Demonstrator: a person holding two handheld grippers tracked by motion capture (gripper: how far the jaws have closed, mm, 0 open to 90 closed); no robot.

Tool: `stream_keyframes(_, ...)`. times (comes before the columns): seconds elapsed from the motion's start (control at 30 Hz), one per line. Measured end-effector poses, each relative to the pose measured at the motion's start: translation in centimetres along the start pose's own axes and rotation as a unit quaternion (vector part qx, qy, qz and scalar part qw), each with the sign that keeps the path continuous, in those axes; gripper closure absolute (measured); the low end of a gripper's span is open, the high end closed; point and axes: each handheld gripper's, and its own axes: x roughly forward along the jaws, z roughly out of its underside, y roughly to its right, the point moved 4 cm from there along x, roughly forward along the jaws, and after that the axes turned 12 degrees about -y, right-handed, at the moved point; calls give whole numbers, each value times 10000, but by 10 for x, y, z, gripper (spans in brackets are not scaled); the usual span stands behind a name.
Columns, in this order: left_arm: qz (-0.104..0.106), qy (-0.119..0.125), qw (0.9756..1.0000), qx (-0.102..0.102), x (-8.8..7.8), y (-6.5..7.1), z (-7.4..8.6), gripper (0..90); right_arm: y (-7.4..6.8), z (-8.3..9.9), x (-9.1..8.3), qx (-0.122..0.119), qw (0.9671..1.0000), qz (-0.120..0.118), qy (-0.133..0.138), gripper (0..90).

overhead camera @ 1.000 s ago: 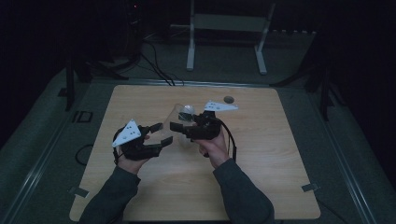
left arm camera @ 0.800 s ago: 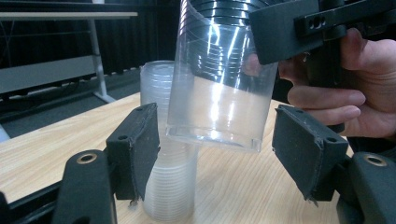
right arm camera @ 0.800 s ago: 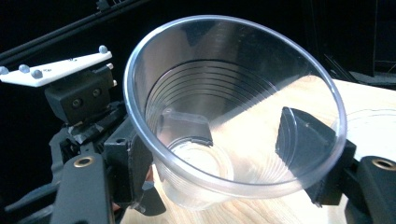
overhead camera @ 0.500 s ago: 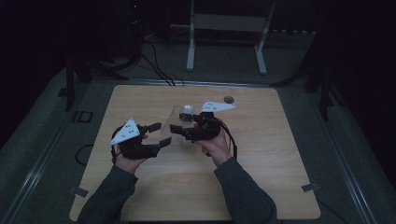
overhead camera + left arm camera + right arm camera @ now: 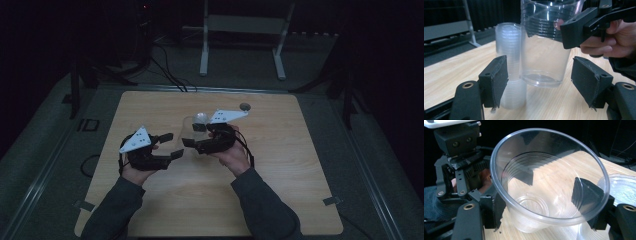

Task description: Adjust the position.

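Cup [image 5: 544, 187], clear plastic, is sitting between the jaws of the right gripper [image 5: 544, 207], which I am holding closed against its ribbed wall just under the rim. Through the left gripper view the same cup [image 5: 544, 50] is hanging a little above the wooden surface [image 5: 454, 72], its base tilted slightly and not touching the wood. The right gripper's black jaw is pressing the cup's upper wall there, with the right hand [image 5: 614, 40] behind it.

Left gripper [image 5: 539, 80] is standing with its jaws wide apart, gripping nothing; the cup's lower half is showing in the gap between them, clear of both pads as far as I can tell.

A stack of nested clear cups [image 5: 510, 65] is standing upright on the surface just behind and beside the held cup.

In the high view both grippers are meeting near the middle of the surface [image 5: 300, 175], left gripper [image 5: 167, 145] facing the right gripper [image 5: 192, 135], each carrying its grey three-cornered plate. A small dark round object [image 5: 244, 106] is lying near the far edge; I cannot tell what it is.
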Motion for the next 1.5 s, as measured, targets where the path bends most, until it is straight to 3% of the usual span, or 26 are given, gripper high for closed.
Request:
stream_keyframes(0.57,47,-346,9994,61,9,3,3,295,-5,-2,4,-396,9983,144,-411,290)
stream_keyframes(1.2,17,-554,9984,75,20,5,8,292,-16,-4,11,-781,9934,293,-782,289)
stream_keyframes(1.5,17,-507,9987,99,20,6,9,394,-18,-4,13,-810,9933,258,-787,287)
